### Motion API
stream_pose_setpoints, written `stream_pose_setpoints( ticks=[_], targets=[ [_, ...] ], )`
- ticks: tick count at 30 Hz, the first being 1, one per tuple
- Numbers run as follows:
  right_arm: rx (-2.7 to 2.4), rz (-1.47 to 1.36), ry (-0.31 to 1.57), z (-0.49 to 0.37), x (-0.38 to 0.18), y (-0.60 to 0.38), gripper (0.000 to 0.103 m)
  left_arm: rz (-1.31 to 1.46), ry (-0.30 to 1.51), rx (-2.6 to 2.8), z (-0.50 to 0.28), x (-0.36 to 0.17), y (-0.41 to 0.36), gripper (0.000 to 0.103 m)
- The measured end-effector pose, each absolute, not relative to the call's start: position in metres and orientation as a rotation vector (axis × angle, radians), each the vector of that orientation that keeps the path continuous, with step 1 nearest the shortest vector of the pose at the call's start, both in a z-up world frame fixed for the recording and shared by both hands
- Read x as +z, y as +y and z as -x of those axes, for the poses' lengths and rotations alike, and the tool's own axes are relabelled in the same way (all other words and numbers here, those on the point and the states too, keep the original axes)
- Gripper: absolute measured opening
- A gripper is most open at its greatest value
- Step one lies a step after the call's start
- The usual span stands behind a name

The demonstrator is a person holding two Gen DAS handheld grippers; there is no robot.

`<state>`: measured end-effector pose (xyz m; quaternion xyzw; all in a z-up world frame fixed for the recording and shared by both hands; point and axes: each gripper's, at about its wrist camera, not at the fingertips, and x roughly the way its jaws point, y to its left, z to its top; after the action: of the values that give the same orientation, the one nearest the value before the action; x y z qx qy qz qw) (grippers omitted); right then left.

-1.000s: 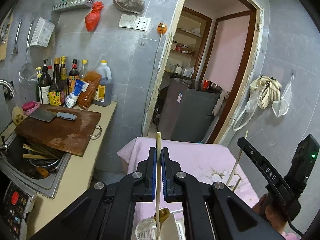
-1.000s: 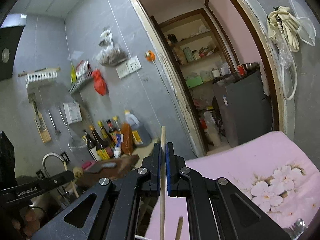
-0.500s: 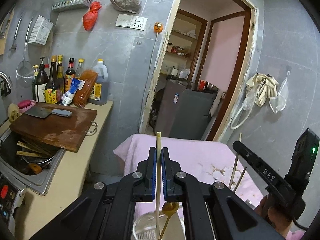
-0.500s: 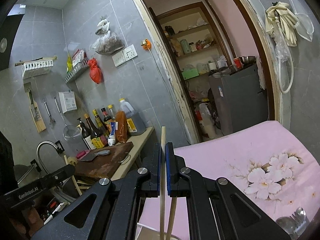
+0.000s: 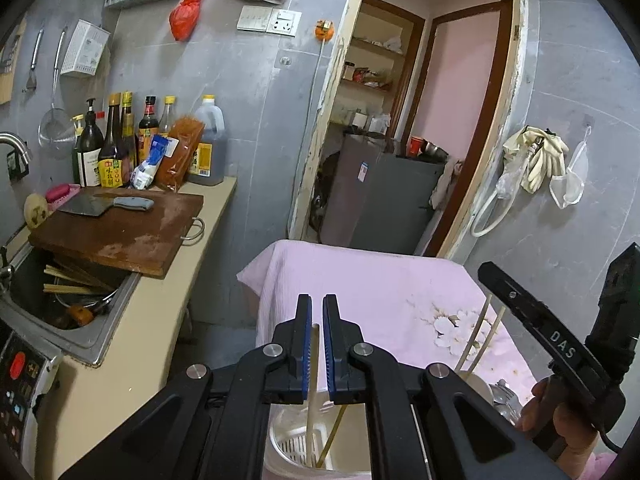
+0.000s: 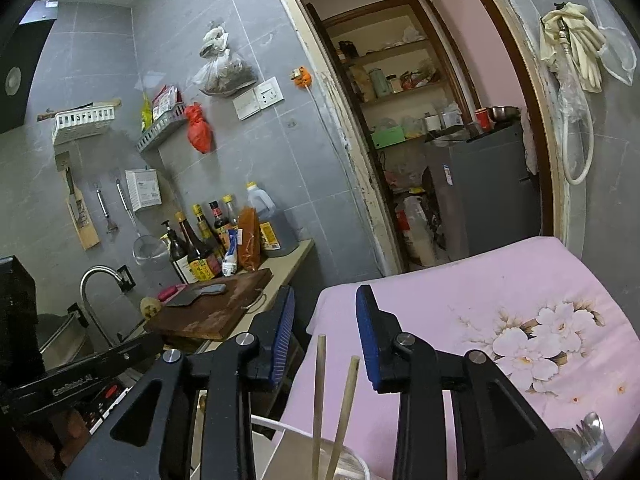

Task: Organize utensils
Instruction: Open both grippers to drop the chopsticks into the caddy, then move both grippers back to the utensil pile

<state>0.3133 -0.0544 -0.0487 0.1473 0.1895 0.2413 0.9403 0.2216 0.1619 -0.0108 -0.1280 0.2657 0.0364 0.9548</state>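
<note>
My left gripper is slightly open; a pale chopstick stands loose between its fingers, its lower end in a white slotted utensil holder below. My right gripper is open wide above two upright chopsticks that rest in a clear cup. The same two chopsticks show in the left wrist view beside the right gripper's handle. Metal spoons and a fork lie on the pink cloth at the lower right.
A pink flowered cloth covers the table. At the left is a counter with a wooden cutting board, a cleaver, sauce bottles and a sink holding chopsticks. A doorway with a grey fridge is behind.
Both grippers have opened and let go of their chopsticks. The chopsticks have dropped down into the holder and the cup. Both views tilted downward toward the table.
</note>
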Motion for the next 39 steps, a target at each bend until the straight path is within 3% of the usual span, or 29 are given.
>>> stream_pose_setpoints(
  ticks=[2,6,11,13,17,19,24,39],
  targets=[
    [0.492,-0.302,0.38,-0.309,-0.046,-0.06,0.042,0.261,0.542,0.076,-0.22,-0.01,0.159,0.012],
    [0.489,-0.292,0.368,-0.302,-0.037,-0.072,0.05,0.283,0.51,0.088,-0.212,-0.004,0.152,0.046],
    [0.472,-0.284,0.351,-0.29,-0.024,-0.097,0.068,0.283,0.487,0.098,-0.207,0.005,0.137,0.06],
    [0.461,-0.273,0.343,-0.285,-0.02,-0.109,0.084,0.284,0.474,0.102,-0.204,0.008,0.13,0.068],
    [0.452,-0.25,0.332,-0.274,-0.012,-0.133,0.092,0.275,0.439,0.125,-0.198,0.016,0.11,0.081],
    [0.44,-0.235,0.326,-0.269,-0.008,-0.146,0.101,0.264,0.423,0.138,-0.194,0.018,0.099,0.087],
    [0.407,-0.196,0.307,-0.258,0.0,-0.18,0.102,0.206,0.371,0.165,-0.184,0.021,0.063,0.101],
    [0.387,-0.128,0.372,-0.256,-0.026,-0.27,0.102,0.181,0.405,0.18,-0.178,-0.009,-0.039,0.103]
  ],
)
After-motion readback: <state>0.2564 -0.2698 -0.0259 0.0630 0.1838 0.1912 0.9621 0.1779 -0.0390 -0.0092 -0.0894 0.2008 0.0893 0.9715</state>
